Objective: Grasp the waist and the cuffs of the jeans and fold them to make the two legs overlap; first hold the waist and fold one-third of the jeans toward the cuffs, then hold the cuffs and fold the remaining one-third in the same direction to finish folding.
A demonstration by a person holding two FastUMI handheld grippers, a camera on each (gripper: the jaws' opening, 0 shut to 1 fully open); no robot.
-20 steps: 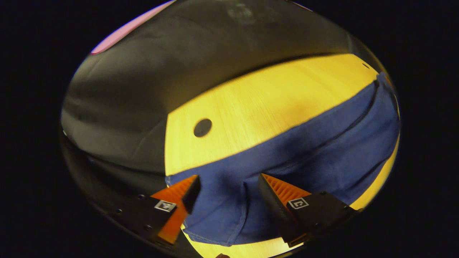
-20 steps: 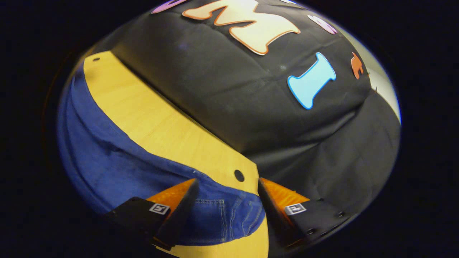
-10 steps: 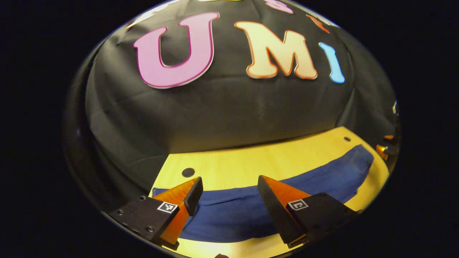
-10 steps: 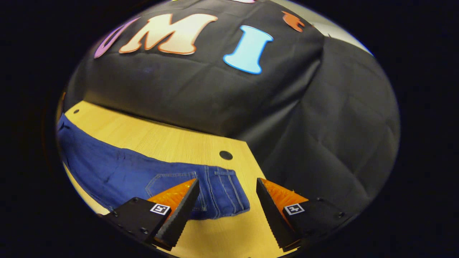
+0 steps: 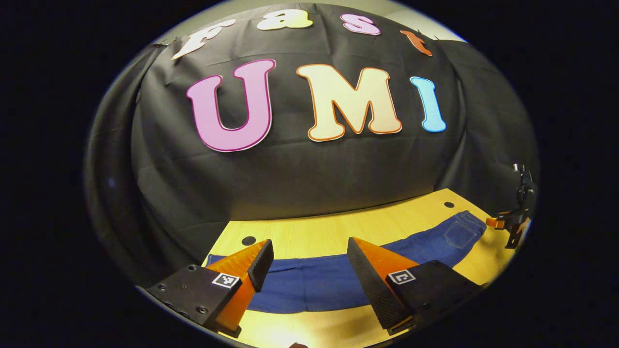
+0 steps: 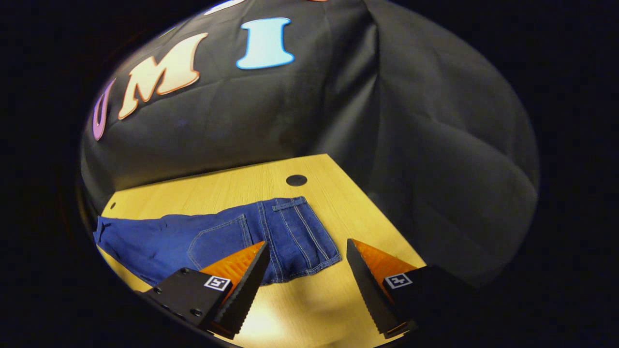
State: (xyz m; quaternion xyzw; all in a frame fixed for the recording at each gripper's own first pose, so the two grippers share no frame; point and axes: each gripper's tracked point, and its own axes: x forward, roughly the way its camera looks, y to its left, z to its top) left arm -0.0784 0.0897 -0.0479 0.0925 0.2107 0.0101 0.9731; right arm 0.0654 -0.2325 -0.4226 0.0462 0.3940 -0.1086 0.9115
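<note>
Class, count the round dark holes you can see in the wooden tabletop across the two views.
2. One hole sits near the table's far corner by the cuff end of the jeans; the other near the waist end. More may be hidden.

Both grippers pull up and back from the jeans [image 6: 227, 239] versus a second ago. Left gripper [image 5: 309, 263] view: cloth no longer fills the space between the fingers, now a thin blue strip on the table [image 5: 338, 227], booth wall in frame, right gripper visible far right [image 5: 512, 227]. Right gripper [image 6: 307, 263] view: waist end with back pocket now lies flat ahead of the fingers, more tabletop [image 6: 232, 186] exposed; the waist edge sat between the fingers before.
</note>
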